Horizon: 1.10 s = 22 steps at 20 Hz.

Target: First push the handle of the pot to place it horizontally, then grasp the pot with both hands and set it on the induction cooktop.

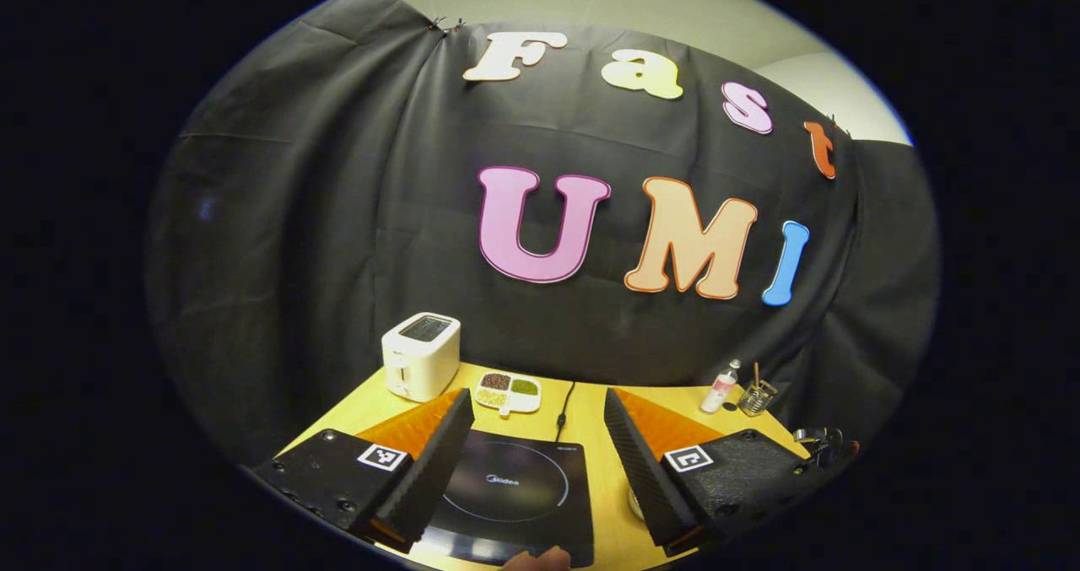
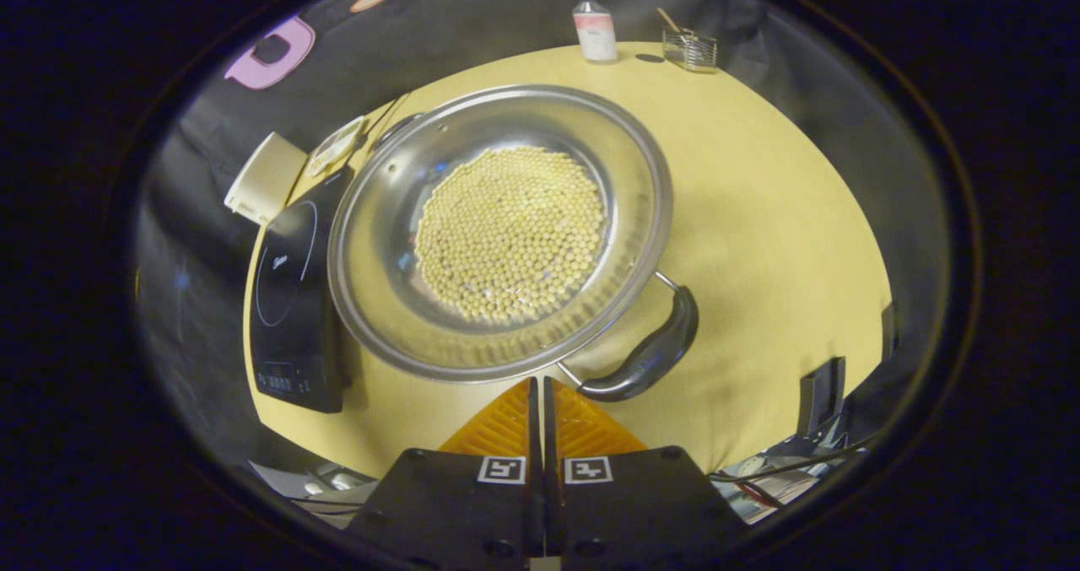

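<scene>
The stainless steel pot [image 2: 498,234] is sitting on the yellow table [image 2: 759,217], just to the right of the black induction cooktop [image 2: 291,301] as the right gripper view frames it, its rim overlapping the cooktop's edge in the picture. It is carrying a bed of pale yellow beans [image 2: 510,234], so I am judging it moderately heavy and bottom-loaded; the metal walls are looking stiff, smooth and slippery, poor for pinching. The black side handle [image 2: 650,352] nearest the camera is lying at an angle rather than level across the frame, and a second handle [image 2: 396,128] is peeking past the far rim; these two loops are looking like the sensible holds, one per hand, kept level so the beans are not sliding. The right gripper [image 2: 537,394] is hanging above the near rim with its orange fingers pressed together, gripping nothing, tips just beside the handle's inner end. The left gripper [image 1: 533,436] is standing wide open and empty, framing the cooktop [image 1: 515,491] below. The left gripper view is also taking in a white toaster [image 1: 421,354], a divided dish of grains [image 1: 508,391], the power cord [image 1: 564,406], a small bottle [image 1: 720,387] and a glass holder [image 1: 757,398]; the right gripper view is giving the pot's contents and handles.
</scene>
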### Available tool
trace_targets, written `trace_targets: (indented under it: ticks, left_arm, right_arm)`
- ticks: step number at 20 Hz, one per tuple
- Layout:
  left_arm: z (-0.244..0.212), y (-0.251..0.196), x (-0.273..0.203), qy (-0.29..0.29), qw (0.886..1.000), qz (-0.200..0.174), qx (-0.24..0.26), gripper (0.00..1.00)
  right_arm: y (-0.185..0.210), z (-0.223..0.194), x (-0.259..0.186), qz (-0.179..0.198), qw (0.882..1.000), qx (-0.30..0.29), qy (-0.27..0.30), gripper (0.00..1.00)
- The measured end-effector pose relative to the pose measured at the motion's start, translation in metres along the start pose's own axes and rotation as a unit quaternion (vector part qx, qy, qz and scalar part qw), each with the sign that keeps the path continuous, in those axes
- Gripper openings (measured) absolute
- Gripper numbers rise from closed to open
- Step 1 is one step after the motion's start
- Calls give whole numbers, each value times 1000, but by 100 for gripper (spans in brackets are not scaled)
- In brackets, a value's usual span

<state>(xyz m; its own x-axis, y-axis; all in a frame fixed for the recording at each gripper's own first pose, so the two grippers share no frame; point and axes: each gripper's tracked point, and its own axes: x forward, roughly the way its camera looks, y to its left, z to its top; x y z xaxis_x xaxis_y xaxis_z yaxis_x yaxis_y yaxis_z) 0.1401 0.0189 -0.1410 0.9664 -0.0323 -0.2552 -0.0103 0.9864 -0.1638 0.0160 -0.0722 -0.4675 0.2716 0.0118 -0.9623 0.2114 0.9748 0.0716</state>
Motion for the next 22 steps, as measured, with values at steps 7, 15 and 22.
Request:
trace_targets:
  ticks: [7,15,22]
  left_arm:
    - [-15,-51,13,32,999,-4,3,91]
    - [-49,-88,17,86,996,23,17,91]
    - [-66,-118,19,121,992,14,26,95]
  right_arm:
    - [-40,29,9,26,1000,4,6,0]
    - [-61,64,20,59,995,-78,4,0]
    - [-75,96,31,77,991,-112,-19,0]
